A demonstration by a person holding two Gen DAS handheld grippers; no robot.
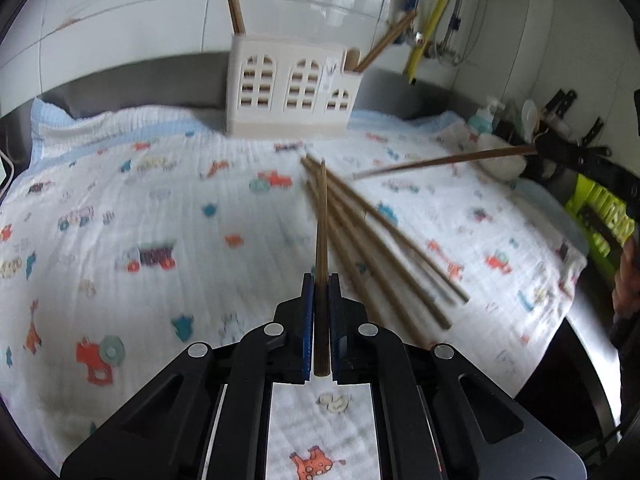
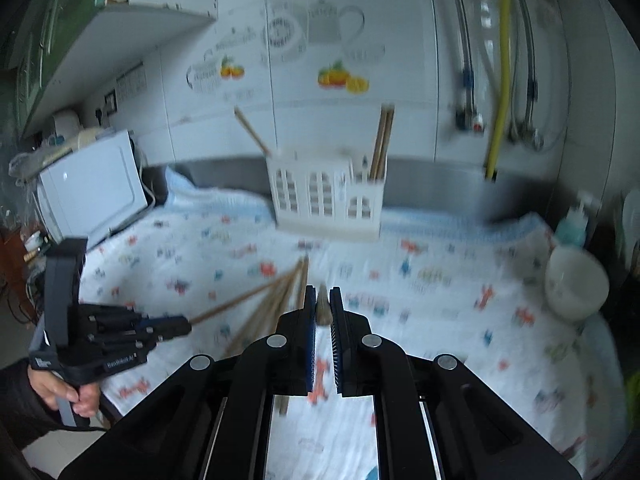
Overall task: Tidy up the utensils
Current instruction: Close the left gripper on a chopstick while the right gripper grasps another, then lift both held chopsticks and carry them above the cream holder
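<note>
Clamped one chopstick (image 1: 321, 224) in each gripper, left (image 1: 320, 280) and right (image 2: 322, 292); best lifted clear, tipped upright over holder (image 1: 292, 88).

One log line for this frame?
left gripper: shut on chopstick | right gripper: shut on chopstick | holder: partly filled | loose chopsticks: on cloth

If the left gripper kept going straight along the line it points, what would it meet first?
Probably the loose chopsticks lying on the printed cloth. The left gripper, shut on a chopstick, aims down over their far ends, with the white holder farther back. Depth is hard to judge here.
</note>
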